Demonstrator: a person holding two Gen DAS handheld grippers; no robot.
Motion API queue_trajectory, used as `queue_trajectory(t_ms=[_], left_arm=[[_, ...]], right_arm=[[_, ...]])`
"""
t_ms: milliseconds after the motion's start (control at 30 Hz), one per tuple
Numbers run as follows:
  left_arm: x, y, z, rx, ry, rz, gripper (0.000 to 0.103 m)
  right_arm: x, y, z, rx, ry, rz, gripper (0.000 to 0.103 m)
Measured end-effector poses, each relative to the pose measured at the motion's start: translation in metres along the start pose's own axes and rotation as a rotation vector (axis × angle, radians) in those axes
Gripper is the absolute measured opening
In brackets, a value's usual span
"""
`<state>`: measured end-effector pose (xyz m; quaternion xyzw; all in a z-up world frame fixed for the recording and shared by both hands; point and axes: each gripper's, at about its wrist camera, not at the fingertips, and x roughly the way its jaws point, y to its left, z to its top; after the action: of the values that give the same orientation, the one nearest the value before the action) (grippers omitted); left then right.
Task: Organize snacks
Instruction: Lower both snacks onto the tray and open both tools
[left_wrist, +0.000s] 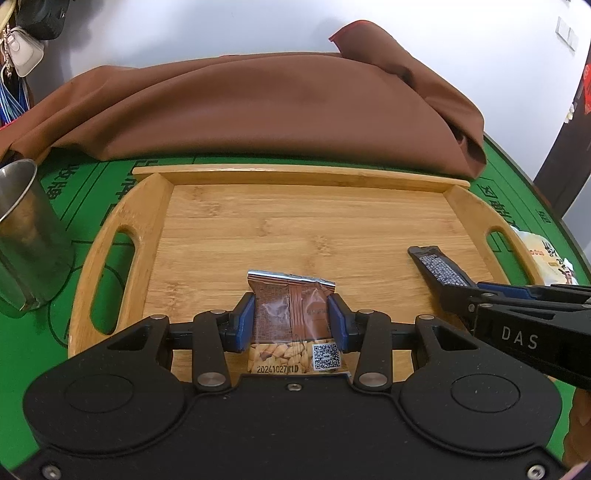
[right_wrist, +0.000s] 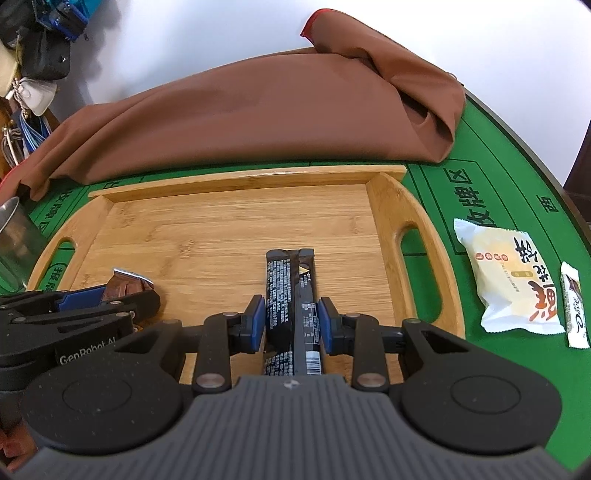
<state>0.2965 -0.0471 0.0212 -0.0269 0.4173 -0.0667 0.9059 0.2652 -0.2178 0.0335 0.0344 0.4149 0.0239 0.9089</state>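
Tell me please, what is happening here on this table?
A person is sorting snacks with two hand-held tools. The left tool grips a brown peanut packet and the right tool grips a dark snack bar, both low over the wooden tray. A white pastry packet and a small chocolate bar wait on the green table.

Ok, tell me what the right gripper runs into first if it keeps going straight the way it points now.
Probably the bamboo tray. The right gripper, shut on the black snack bar, points down at the tray floor; the bar's far end would likely touch the wood first. How close it is cannot be judged.
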Motion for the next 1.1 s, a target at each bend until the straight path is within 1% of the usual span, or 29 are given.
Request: queue_trajectory(t_ms=[233,467,533,567,600,633,700,733,767,967,1000,1100], left_arm=[[0.003,-0.001,0.002,0.009,-0.013,-0.002,0.04],[0.003,-0.004,0.002,0.016,-0.017,0.009,0.041],[0.0,-0.005,0.002,0.022,-0.027,0.015,0.046],[-0.002,-0.006,0.002,0.029,-0.032,0.02,0.05],[-0.004,-0.006,0.001,0.036,-0.04,0.025,0.055],[-0.008,-0.007,0.0,0.045,-0.048,0.029,0.058],[-0.015,-0.008,-0.001,0.055,-0.063,0.033,0.072],[-0.019,-0.008,-0.002,0.058,-0.071,0.032,0.077],[-0.024,-0.008,-0.003,0.06,-0.08,0.029,0.085],[-0.052,-0.002,-0.015,0.068,-0.117,0.026,0.095],[-0.056,-0.001,-0.018,0.071,-0.122,0.031,0.095],[-0.069,0.002,-0.027,0.077,-0.138,0.044,0.097]], right_arm=[[0.004,-0.003,0.001,0.018,0.001,0.001,0.035],[0.002,-0.006,0.001,0.022,-0.004,0.004,0.038],[-0.001,-0.006,0.001,0.023,-0.01,0.01,0.038],[-0.003,-0.007,0.001,0.022,-0.014,0.013,0.042],[-0.005,-0.007,0.001,0.019,-0.019,0.016,0.053],[-0.008,-0.006,0.001,0.016,-0.023,0.018,0.053],[-0.012,-0.006,0.0,0.013,-0.027,0.02,0.055],[-0.014,-0.006,-0.002,0.011,-0.028,0.021,0.056],[-0.017,-0.007,-0.003,0.01,-0.031,0.025,0.059],[-0.034,-0.009,-0.014,0.006,-0.05,0.046,0.072],[-0.038,-0.008,-0.016,0.003,-0.054,0.049,0.075],[-0.049,-0.006,-0.024,-0.012,-0.067,0.06,0.078]])
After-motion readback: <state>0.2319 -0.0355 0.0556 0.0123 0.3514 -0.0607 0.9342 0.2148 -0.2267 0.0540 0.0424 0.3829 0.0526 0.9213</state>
